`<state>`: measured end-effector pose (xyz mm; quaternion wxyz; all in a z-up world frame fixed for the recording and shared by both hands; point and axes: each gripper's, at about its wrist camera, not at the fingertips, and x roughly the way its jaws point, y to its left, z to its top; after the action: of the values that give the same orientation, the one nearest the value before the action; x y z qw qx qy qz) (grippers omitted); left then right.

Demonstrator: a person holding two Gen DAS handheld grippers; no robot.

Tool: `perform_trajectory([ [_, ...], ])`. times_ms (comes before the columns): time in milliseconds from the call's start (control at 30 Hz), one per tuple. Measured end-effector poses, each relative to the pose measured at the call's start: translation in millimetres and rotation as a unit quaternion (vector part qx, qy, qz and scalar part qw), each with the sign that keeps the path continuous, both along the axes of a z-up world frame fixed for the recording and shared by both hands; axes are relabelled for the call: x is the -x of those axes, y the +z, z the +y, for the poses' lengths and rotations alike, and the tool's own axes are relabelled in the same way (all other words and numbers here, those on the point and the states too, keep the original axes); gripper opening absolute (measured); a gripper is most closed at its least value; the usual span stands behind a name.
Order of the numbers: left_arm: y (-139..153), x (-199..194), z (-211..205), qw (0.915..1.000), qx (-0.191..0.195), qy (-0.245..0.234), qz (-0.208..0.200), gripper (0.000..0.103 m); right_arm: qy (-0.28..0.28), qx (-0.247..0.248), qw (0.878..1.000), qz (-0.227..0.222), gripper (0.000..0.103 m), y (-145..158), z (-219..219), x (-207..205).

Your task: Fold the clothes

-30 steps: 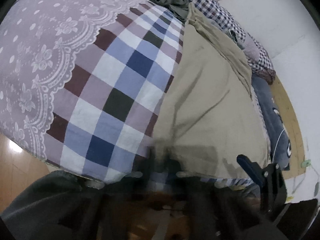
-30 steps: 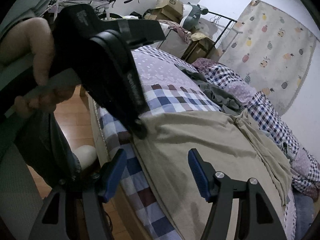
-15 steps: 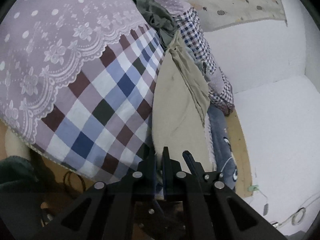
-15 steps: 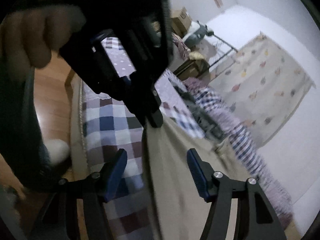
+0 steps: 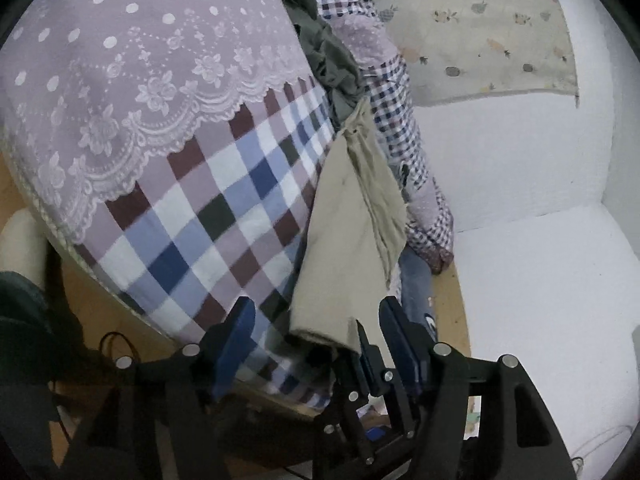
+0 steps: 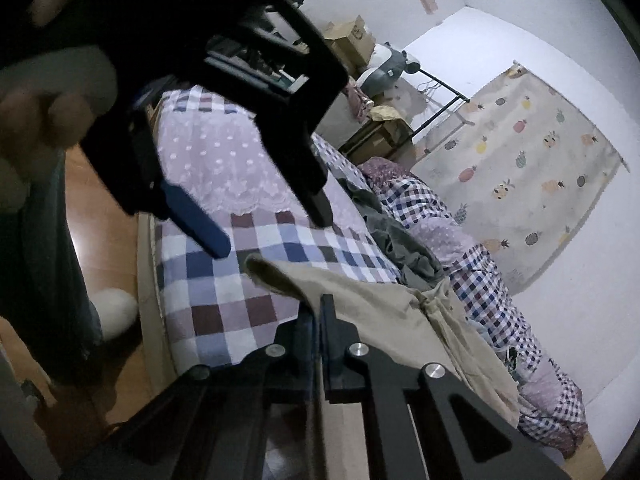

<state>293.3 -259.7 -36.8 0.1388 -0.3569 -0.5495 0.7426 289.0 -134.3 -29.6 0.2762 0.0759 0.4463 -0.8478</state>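
Evidently to raise a fold, the right gripper (image 6: 320, 312) pinches the beige garment (image 6: 360, 300) edge over the checked bedspread (image 6: 248, 280), while the left gripper (image 5: 316, 328) gapes wide, holding nothing.

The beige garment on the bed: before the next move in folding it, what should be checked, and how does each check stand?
1. Right gripper clamped on the beige garment: ok, its fingers are shut on the cloth edge.
2. Left gripper free to take a new hold: ok, it is open, holding nothing.
3. Garment corner within the left gripper's reach: ok, it hangs between the fingers.
4. Garment spread flat: not ok, one side is bunched.
5. Bare checked bedsheet beside it to fold onto: ok.
6. Olive clothes clear of the garment: cannot tell.
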Motion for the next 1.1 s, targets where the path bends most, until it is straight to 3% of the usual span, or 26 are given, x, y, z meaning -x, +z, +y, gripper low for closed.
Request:
perform_trajectory([
  [167,-13.2,-3.7,14.6,0.9990,-0.040,0.006,-0.017,0.069,0.001,0.016,1.000,-0.006,0.001,13.3,1.3,-1.2],
  [367,-11.4,-0.8,16.7,0.9968,-0.068,0.037,0.020,0.069,0.004,0.016,1.000,-0.007,0.001,14.5,4.0,-6.0],
  [567,-12.9,5.0,11.9,0.9951,-0.077,0.054,0.030,0.067,0.008,0.011,1.000,-0.007,0.001,13.8,4.5,-7.5],
  [667,-12.8,6.5,12.7,0.9963,-0.065,0.049,0.025,0.049,0.009,0.008,1.000,-0.005,0.001,12.3,3.7,-9.3],
  [733,-13.2,6.9,12.8,0.9969,-0.056,0.051,0.020,0.026,0.010,0.007,1.000,-0.003,0.001,11.2,3.3,-10.9],
  [833,-14.2,6.1,12.4,0.9974,-0.044,0.054,0.015,0.010,0.011,0.001,1.000,0.002,0.001,8.9,2.7,-12.0],
  [933,-6.9,6.3,14.6,0.9987,-0.010,0.047,0.014,0.004,0.008,-0.009,1.000,0.012,0.001,3.9,2.4,-13.4],
  [1100,2.7,2.2,12.3,0.9983,-0.008,0.048,0.032,0.003,-0.004,-0.025,0.999,0.027,0.005,-3.6,5.7,-13.7],
])
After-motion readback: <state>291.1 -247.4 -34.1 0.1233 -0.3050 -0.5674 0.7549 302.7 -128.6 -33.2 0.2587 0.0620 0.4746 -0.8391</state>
